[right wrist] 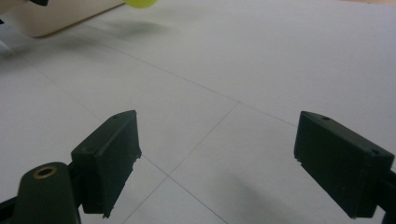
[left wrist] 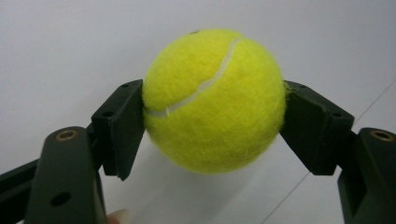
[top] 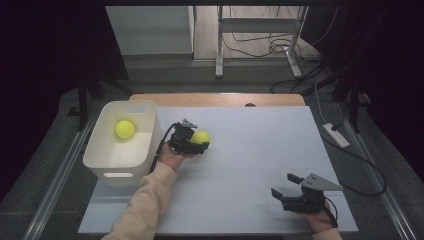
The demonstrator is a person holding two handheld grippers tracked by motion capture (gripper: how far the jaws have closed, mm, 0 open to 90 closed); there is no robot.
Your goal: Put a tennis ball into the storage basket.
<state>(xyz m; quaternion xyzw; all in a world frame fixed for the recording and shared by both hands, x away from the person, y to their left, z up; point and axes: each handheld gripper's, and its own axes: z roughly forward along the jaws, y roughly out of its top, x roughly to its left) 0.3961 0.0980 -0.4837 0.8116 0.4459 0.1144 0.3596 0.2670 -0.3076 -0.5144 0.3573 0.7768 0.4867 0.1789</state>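
Altogether two fuzzy yellow tennis balls: one [top: 124, 129] inside the white plastic bin [top: 102, 160] at the table's [top: 260, 145] left edge, another [left wrist: 214, 100] clamped by the left gripper [top: 200, 142] just beside it. The right gripper [top: 286, 186] gapes, empty, near the front right corner.

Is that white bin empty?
No. The white bin holds one tennis ball; another sits between the left gripper's fingers.

Cream sleeve [top: 142, 205], black grippers with blocky screw-holed fingers [right wrist: 109, 158], brass pivots, grey three-cornered plate [top: 320, 182].
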